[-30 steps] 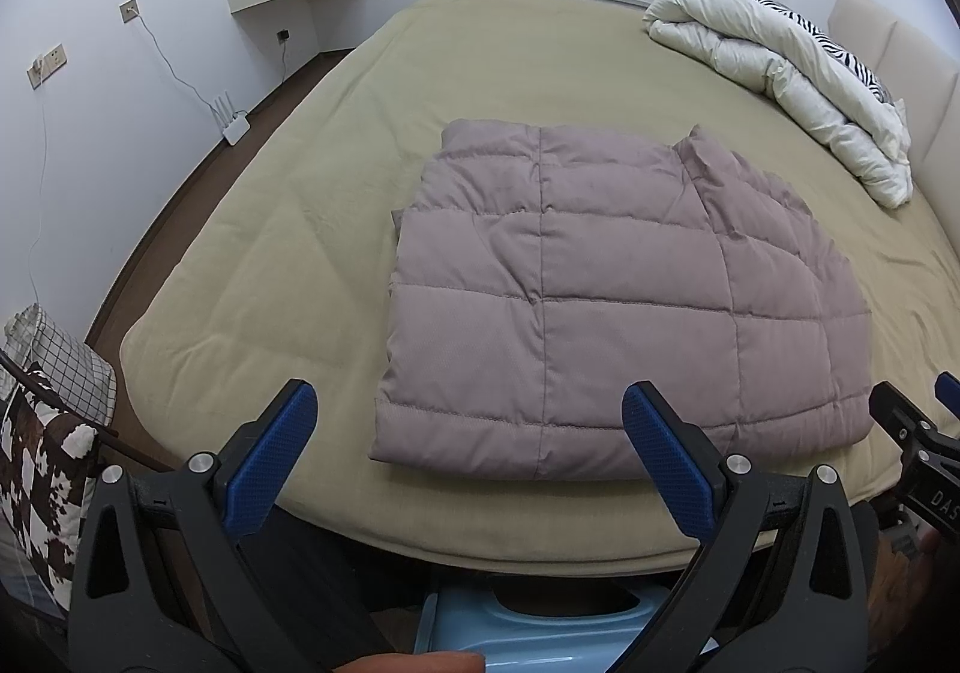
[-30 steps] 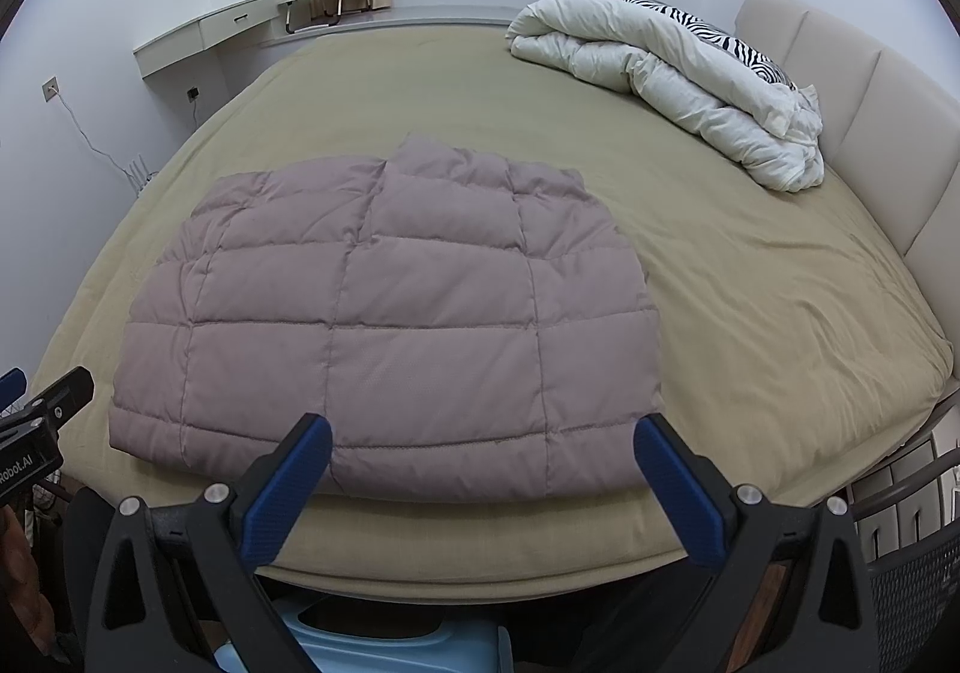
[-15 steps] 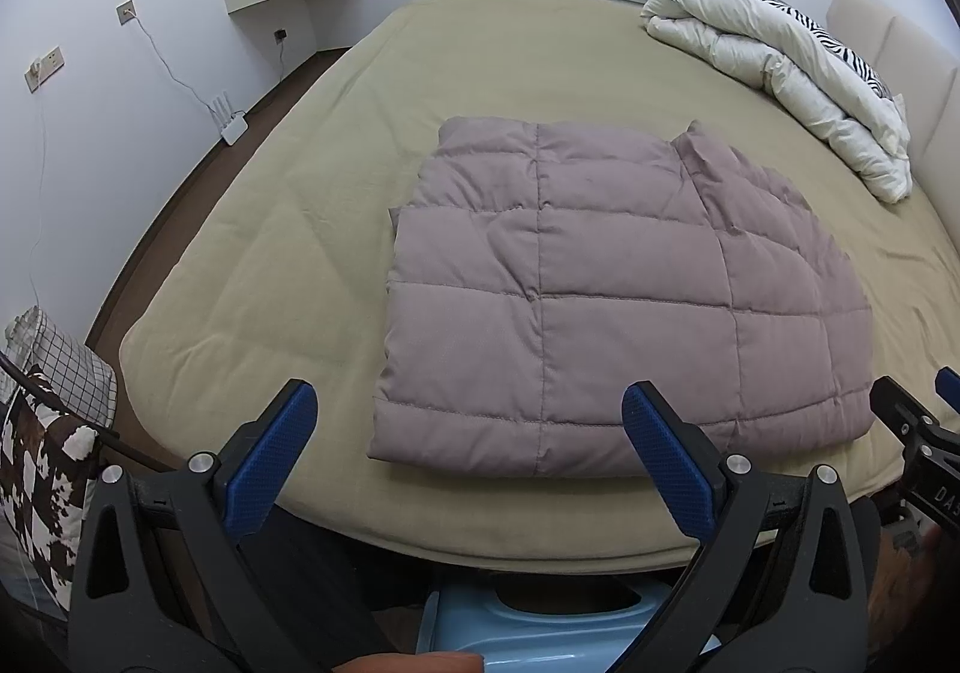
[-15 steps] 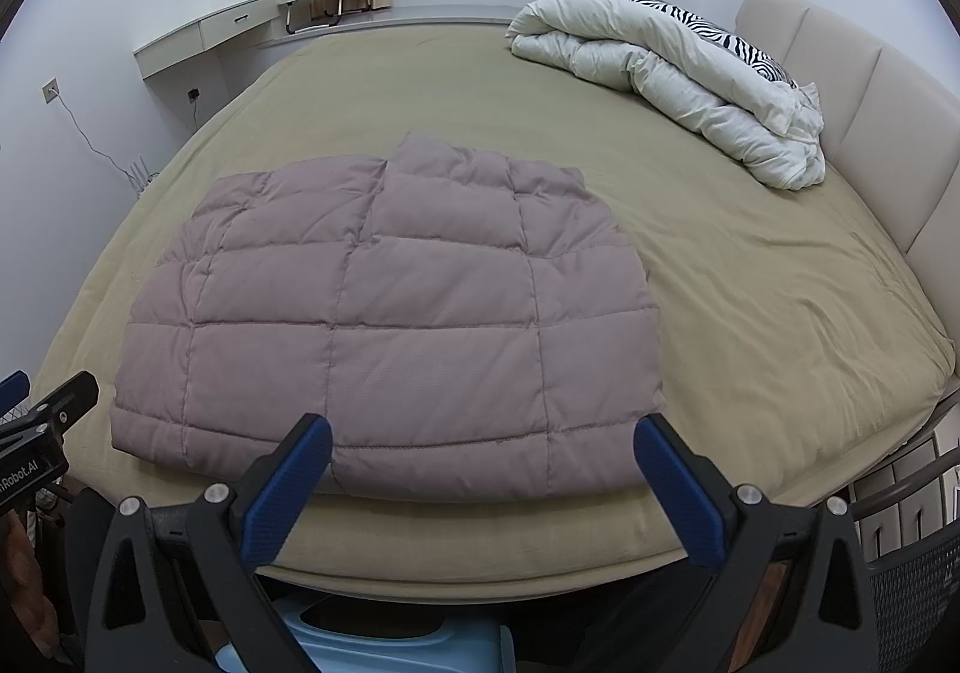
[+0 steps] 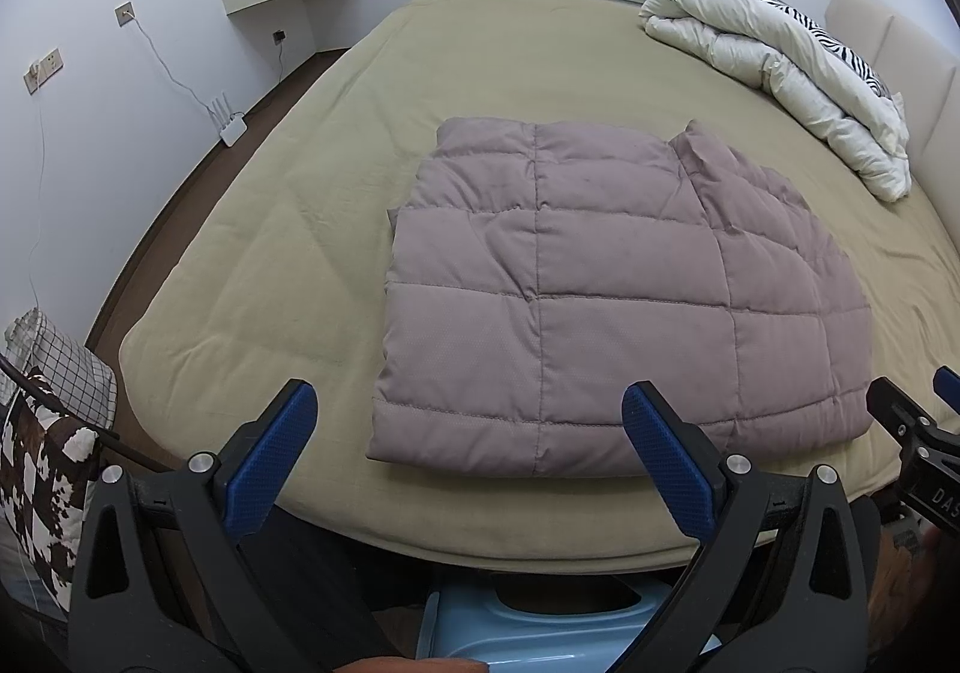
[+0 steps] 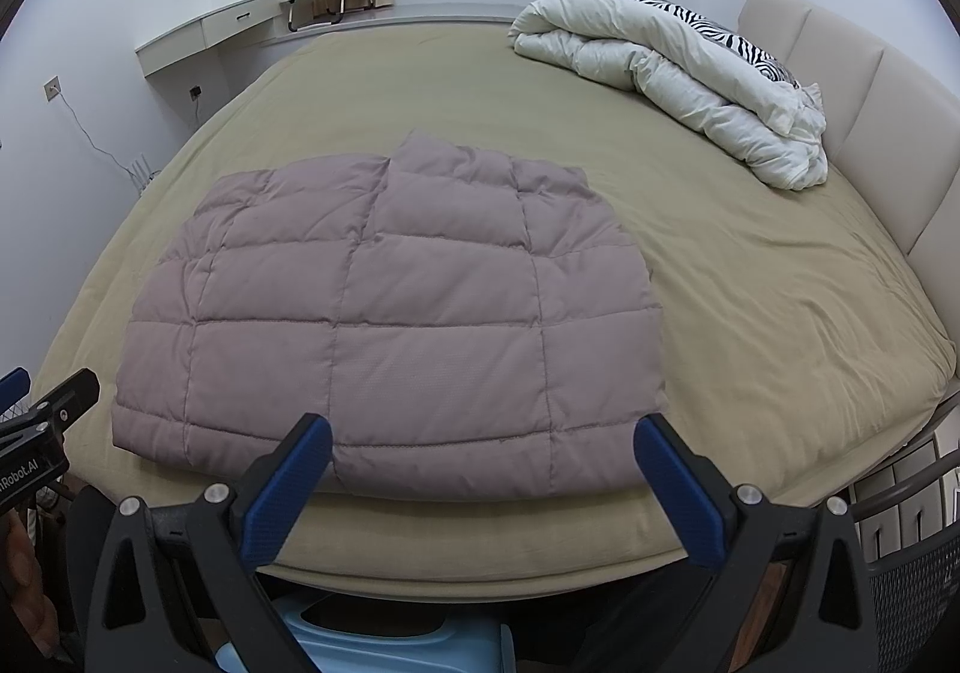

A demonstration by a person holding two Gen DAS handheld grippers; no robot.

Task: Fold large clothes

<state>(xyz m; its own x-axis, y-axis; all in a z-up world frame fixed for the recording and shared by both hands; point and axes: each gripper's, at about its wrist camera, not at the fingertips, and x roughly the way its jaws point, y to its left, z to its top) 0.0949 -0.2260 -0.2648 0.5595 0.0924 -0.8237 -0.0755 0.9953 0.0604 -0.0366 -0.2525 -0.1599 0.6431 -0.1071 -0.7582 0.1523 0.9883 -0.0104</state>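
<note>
left tool [image 5: 468,454] spread wide, empty, bottom of frame | right tool [image 6: 483,478] likewise, empty | folded quilted jacket [image 5: 606,289] mid-frame, near bed [image 5: 270,265] front edge | risk: puffy layers spring open or slide off edge if only top layer is pinched

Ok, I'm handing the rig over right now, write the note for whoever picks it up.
Left gripper: open, empty, held off the near edge of the bed.
Right gripper: open, empty, also at the near edge.
Quilted mauve jacket: lies flat near the front of the bed, already folded into a rough rectangle with no sleeves sticking out; neither gripper touches it.
White duvet: bundled at the far right by the headboard, out of the way.
Done: sides appear tucked in.
Left: probably one more fold to make it compact, then tidy the edges. I can't tell how many layers lie underneath.
</note>
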